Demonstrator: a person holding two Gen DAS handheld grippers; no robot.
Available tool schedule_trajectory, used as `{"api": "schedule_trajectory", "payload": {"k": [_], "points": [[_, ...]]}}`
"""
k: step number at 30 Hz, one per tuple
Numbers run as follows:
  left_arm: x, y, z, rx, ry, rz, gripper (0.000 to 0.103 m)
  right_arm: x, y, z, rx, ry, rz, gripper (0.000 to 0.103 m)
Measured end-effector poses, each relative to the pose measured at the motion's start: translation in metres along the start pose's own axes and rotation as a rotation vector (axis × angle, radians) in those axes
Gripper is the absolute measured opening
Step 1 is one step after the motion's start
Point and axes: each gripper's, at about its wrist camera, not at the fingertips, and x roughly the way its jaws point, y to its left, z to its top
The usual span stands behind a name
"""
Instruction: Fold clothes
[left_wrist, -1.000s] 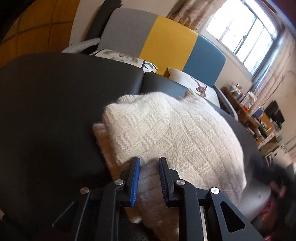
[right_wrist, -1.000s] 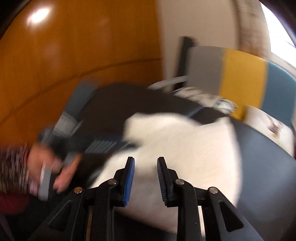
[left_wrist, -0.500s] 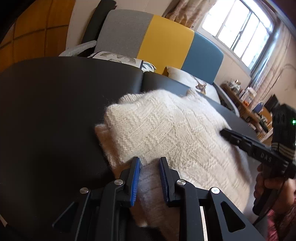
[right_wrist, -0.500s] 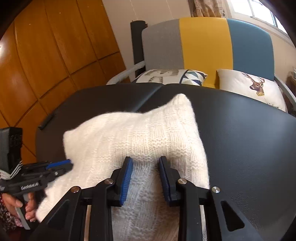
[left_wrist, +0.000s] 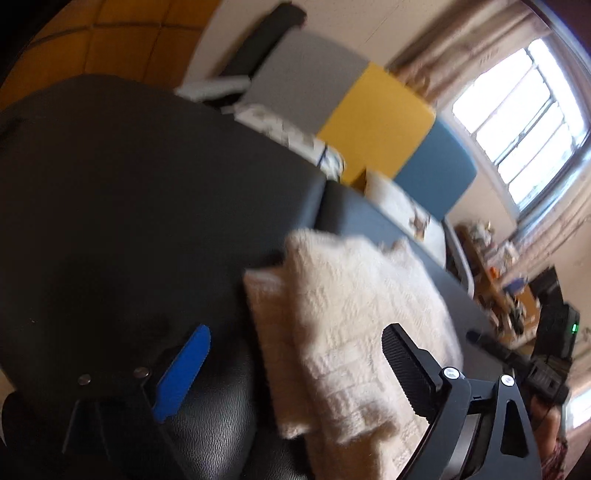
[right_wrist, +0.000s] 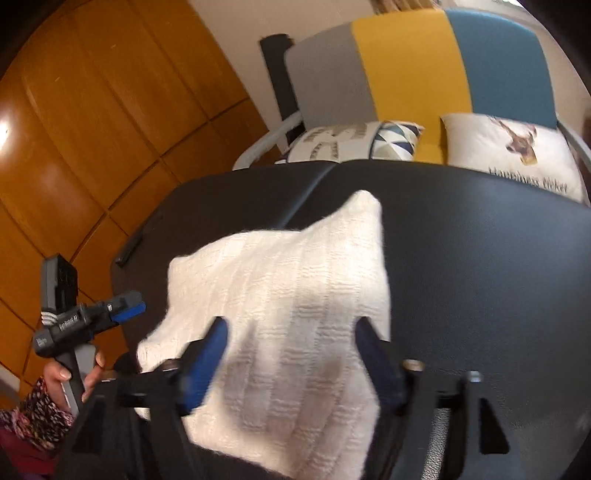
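My left gripper (left_wrist: 295, 369) is opening, pads clear of the folded cream knitted sweater (left_wrist: 354, 332) between them; my right gripper (right_wrist: 291, 354) is opening too, sweater (right_wrist: 288, 295) beneath, unpinched; it lies on the black leather table (right_wrist: 480, 258); beyond, a grey-yellow-blue sofa (right_wrist: 406, 62).

The near end of the folded white sweater (right_wrist: 280, 332) runs off the bottom edge in both wrist views, so its lower hem is unseen. Motion blur smears the right gripper (right_wrist: 291, 354) and its fingers (right_wrist: 205, 362), while in the left view the sofa cushions (left_wrist: 288, 129) and cluttered shelf (left_wrist: 502, 277) are too blurred to read.
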Motion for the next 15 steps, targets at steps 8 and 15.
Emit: {"api": "schedule_trajectory", "payload": {"k": [8, 15], "points": [[0.039, 0.008, -0.002, -0.101, 0.197, -0.051, 0.095, 0.036, -0.042, 0.014, 0.156, 0.105, 0.097, 0.076], [0.044, 0.005, 0.002, -0.100, 0.237, -0.078, 0.097, 0.076, -0.072, 0.016, 0.260, 0.225, 0.204, 0.080]]}}
